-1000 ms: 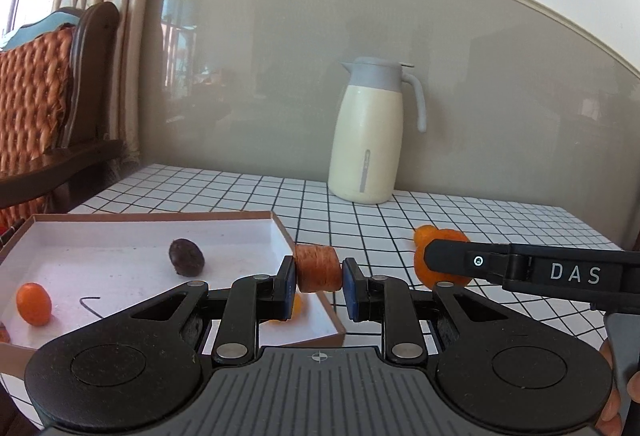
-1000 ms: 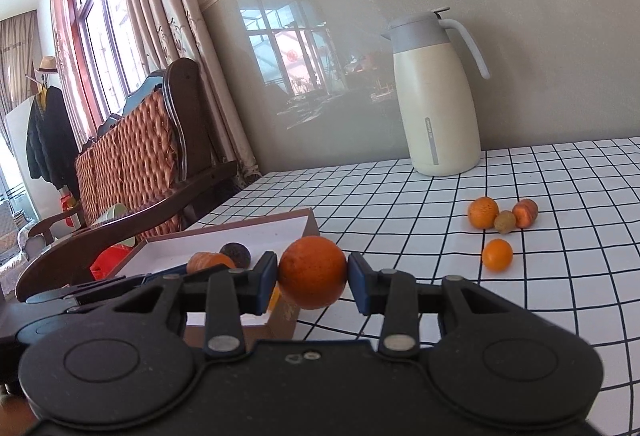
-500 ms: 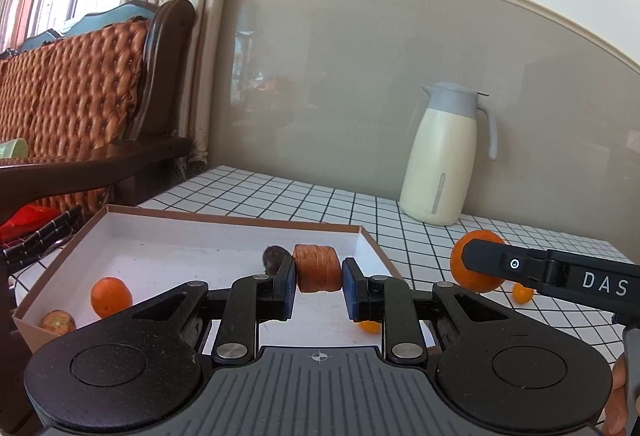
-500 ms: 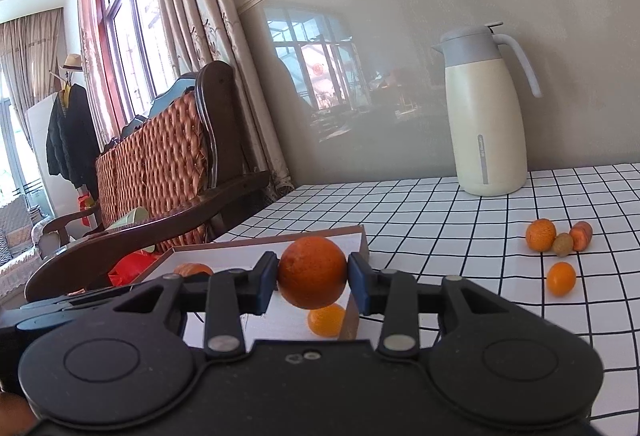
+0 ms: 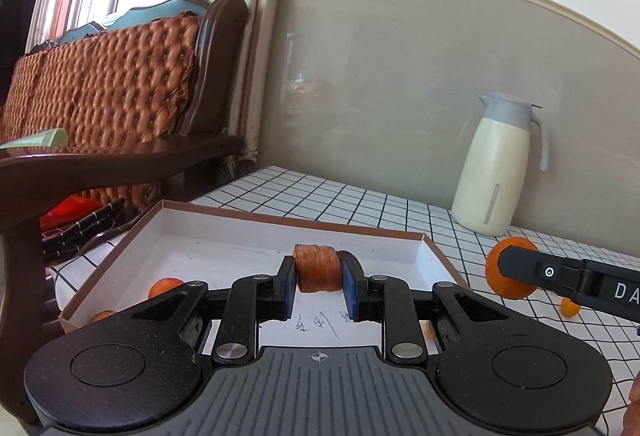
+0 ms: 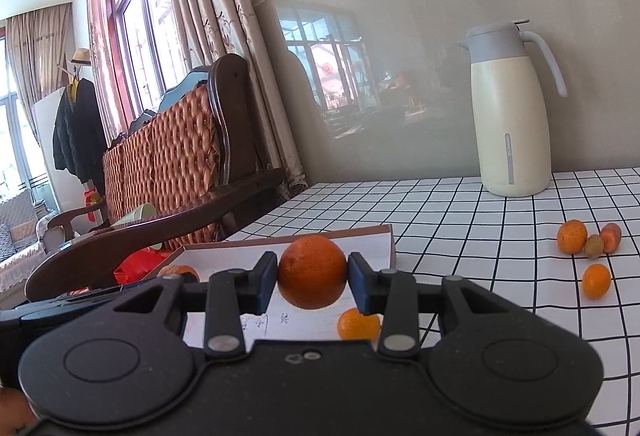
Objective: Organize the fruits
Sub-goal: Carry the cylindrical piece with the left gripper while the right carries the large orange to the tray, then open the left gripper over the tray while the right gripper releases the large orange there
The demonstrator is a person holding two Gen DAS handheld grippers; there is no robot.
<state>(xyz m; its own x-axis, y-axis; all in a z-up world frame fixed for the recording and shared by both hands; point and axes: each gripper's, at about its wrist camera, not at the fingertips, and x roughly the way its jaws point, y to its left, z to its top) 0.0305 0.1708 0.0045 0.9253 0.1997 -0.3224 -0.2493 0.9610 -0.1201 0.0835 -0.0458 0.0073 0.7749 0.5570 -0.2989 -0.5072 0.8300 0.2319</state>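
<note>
Fingers (image 5: 287, 286) on the left gripper (image 5: 319, 282) are clamped tight on a stubby carrot chunk (image 5: 318, 267), holding it up over the open cardboard box (image 5: 440, 260). The right gripper (image 6: 313, 282) has its fingers (image 6: 265, 278) closed on a round orange (image 6: 312, 270), also hanging above the box, near its right-hand edge.

Going left to right for room: on the far left a dark wooden bench (image 5: 120, 156) with a quilted orange back crowds right up against the worktop (image 6: 460, 220), so not much slack that side. The box takes up the near-left part of the worktop. Past its right rim the checkered cloth runs wide open back to the cream thermos jug (image 6: 514, 112) by the wall. Further right sits a loose cluster (image 6: 588, 238) of fruit, touching one another, with one small orange (image 6: 596, 280) lying just in front.

Hard to make out: a dark fruit (image 5: 352, 258) in the box is mostly hidden behind the carrot chunk and the left fingers. A small orange (image 5: 166, 286) and another bit of fruit at the box's near-left corner are partly cut off by the gripper body. In the right wrist view a small orange (image 6: 358, 324) peeks out under the fingers.

Writing: there's handwritten scrawl (image 5: 316, 324) on the box floor, not legible. The right gripper's side reads "DA", the rest cut off by the frame edge.
</note>
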